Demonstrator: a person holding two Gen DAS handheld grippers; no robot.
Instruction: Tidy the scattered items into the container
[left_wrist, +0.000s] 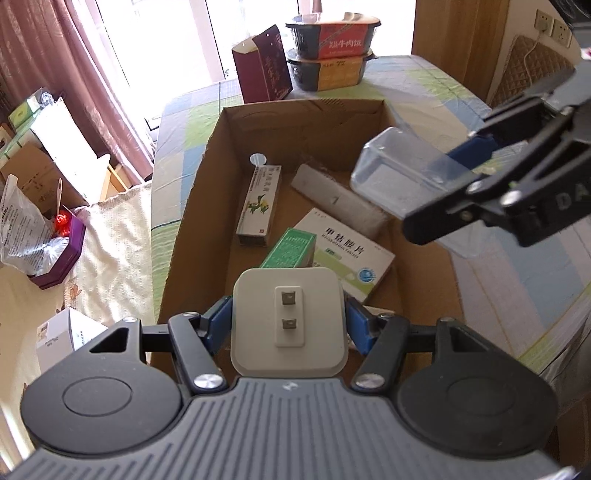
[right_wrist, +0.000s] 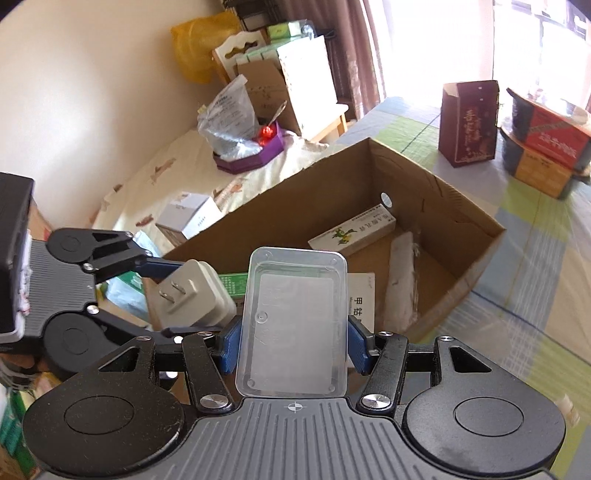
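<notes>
Currently you hold: left gripper (left_wrist: 289, 319) clamping a rigid, light plug adapter (left_wrist: 289, 320) by its sides; right gripper (right_wrist: 291, 341) pinching a thin, slippery clear tray (right_wrist: 293, 321) across its flexing walls.

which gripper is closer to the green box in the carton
Left. The left gripper, holding the white plug adapter, hangs just over the green box. The right gripper, holding the clear plastic tray, is off to its right.

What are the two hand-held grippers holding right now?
Left hand-held gripper: shut on the white plug adapter.
Right hand-held gripper: shut on the clear plastic tray.
</notes>
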